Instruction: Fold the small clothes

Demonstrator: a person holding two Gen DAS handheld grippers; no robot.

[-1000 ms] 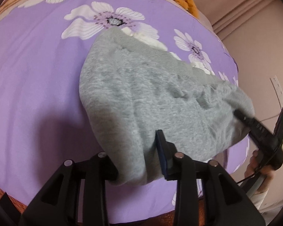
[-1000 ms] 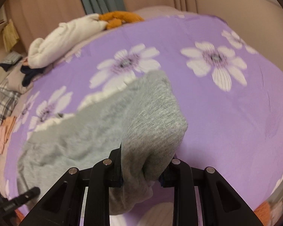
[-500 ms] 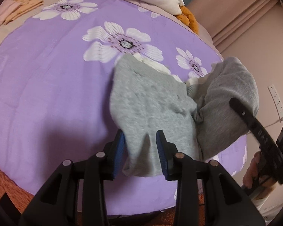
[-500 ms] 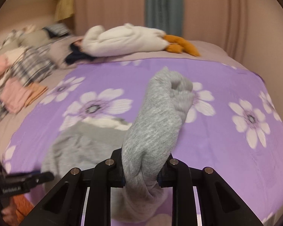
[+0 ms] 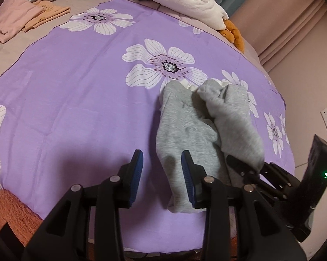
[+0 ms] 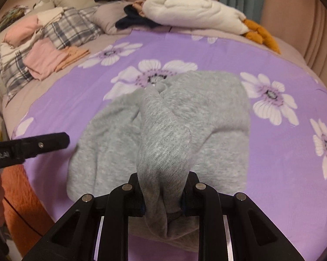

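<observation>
The right tool (image 6: 162, 192) is clamped narrow on a bunched edge of the grey garment (image 6: 163, 130); the cloth rises in a thick ridge from between its jaws and runs forward over the rest of the piece. The left tool (image 5: 162, 171) holds nothing: its blue pads (image 5: 137, 169) stand apart with a gap showing, and one lower corner of the garment lies on the bed between and just past them, only brushing the inner face of the right-hand pad. Its jaws look slack rather than gripping.

Judging from this, the step in hand is a lengthwise fold: the right side of the garment has been lifted and is being carried across onto the left half, which lies flat on the purple flowered sheet (image 5: 76, 108). The fold is not yet laid down, since the carried flap is still humped and held.

The next move calls for the right tool to bring its edge down level with the garment's far-side edge and let go only once the flap lies flat, while the left tool keeps clear or pins the near corner so the lower layer does not drag.

The garment sits near the near edge of the bed, toward its right-hand corner in the left wrist view. Folded pink clothes (image 6: 46, 61) and a white plush toy (image 6: 196, 13) lie well apart, toward the far side.
</observation>
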